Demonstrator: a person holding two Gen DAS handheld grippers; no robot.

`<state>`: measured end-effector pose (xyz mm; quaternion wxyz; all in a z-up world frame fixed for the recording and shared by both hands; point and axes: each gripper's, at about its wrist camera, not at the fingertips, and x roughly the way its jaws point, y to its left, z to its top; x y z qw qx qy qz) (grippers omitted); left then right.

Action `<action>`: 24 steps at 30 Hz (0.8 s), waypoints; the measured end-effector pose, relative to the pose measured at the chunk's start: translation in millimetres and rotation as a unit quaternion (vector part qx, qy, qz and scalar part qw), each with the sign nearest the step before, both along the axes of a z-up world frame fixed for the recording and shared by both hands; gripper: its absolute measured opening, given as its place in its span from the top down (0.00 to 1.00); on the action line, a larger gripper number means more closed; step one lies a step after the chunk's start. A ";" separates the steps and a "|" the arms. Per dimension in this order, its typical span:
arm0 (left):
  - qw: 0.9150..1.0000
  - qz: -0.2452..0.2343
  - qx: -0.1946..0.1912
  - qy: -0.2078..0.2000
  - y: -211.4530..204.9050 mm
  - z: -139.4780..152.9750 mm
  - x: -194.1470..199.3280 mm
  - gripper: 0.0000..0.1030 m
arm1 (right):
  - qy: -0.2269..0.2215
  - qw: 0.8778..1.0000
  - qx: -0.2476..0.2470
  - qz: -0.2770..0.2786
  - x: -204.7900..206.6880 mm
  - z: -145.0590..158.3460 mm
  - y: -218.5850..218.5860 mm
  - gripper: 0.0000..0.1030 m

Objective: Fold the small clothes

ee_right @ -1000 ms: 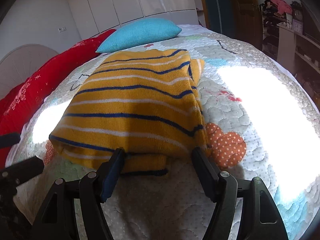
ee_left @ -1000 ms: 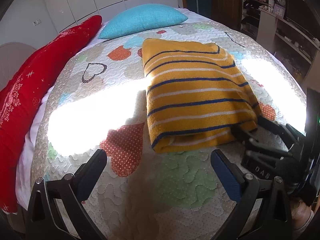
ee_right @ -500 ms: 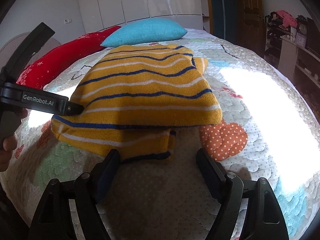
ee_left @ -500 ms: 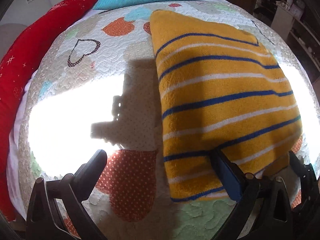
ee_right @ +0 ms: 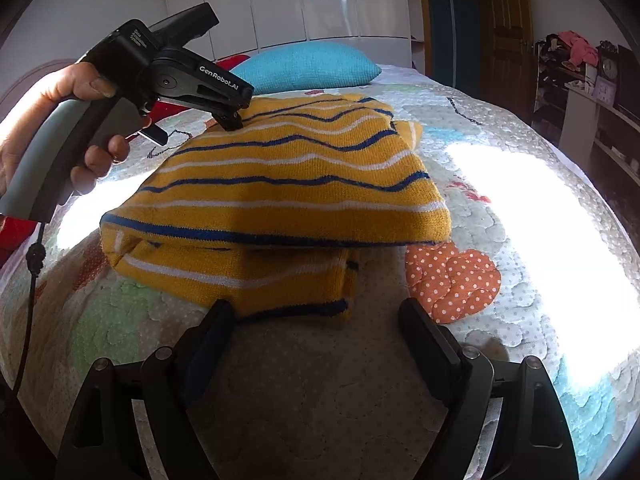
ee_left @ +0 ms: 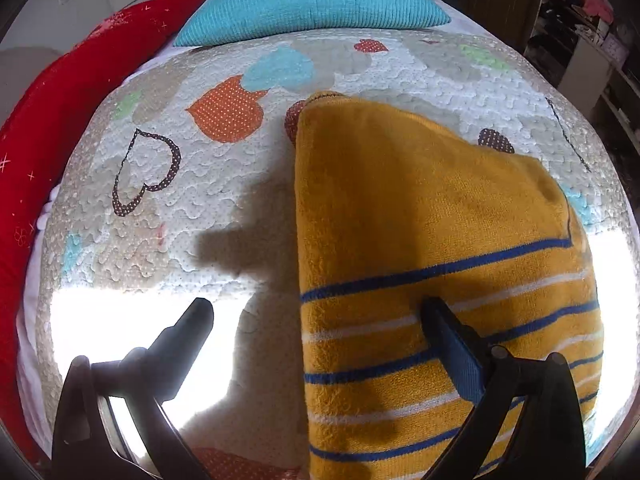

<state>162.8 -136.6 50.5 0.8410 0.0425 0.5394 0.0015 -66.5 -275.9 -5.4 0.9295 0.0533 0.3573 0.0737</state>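
The left wrist camera looked steeply down, close over the sweater's (ee_left: 420, 216) left side. The right wrist camera looked less steeply from the near edge. Both showed the sweater and the blue pillow (ee_right: 308, 66).

My bed wears a white quilt (ee_right: 304, 392) stitched with hearts, among them an orange dotted one (ee_right: 450, 280) near me and a dark outlined one (ee_left: 146, 174) further left. At the far end lies a turquoise pillow (ee_right: 308, 66), and a long red cushion (ee_left: 76, 96) runs down the left edge. Glossy white wardrobe doors (ee_right: 292, 0) stand beyond the bed, a wooden door (ee_right: 508, 28) to their right, and cluttered shelves with a small clock (ee_right: 609, 69) on the far right.
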 end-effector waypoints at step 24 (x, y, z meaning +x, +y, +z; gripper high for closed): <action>0.987 -0.153 0.001 -0.051 -123.9 30.7 -40.0 0.00 | -0.017 1.000 0.012 0.016 -13.9 0.4 3.5 0.08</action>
